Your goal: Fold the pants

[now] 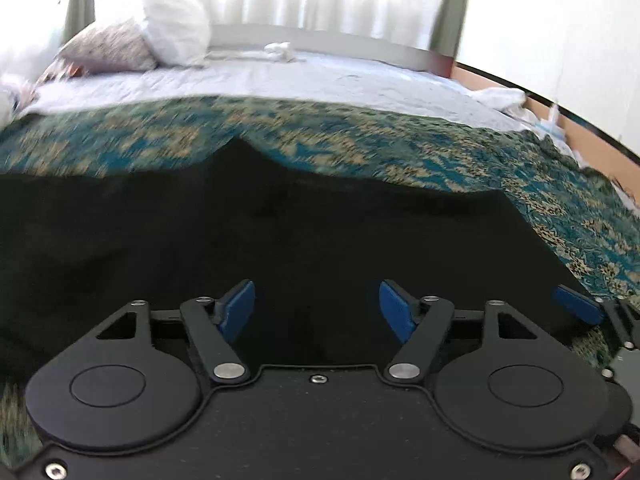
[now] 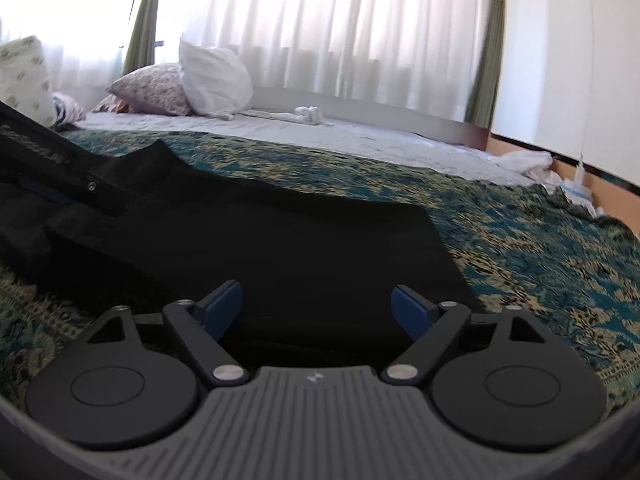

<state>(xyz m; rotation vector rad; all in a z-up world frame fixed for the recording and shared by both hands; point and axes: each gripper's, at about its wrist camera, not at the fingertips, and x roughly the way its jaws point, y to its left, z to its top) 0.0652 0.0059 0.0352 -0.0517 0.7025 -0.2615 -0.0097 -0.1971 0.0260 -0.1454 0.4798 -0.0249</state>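
Observation:
Black pants [image 1: 280, 232] lie spread flat on a teal and gold patterned bedspread [image 1: 360, 136]. My left gripper [image 1: 316, 308] is open, its blue pads wide apart just above the near edge of the pants. The right gripper's blue pad [image 1: 576, 308] shows at the far right of the left wrist view. In the right wrist view the pants [image 2: 280, 240] stretch from the left, with a waistband and button [image 2: 91, 186], to a straight edge at the right. My right gripper [image 2: 316, 308] is open and empty over the near edge of the pants.
The bedspread [image 2: 520, 248] covers the near part of a bed with a white sheet [image 2: 320, 132]. Pillows [image 2: 212, 80] and a small white cloth [image 2: 308, 114] lie at the far side. Curtains [image 2: 320, 32] hang behind. White clutter [image 2: 528, 160] lies by the right wall.

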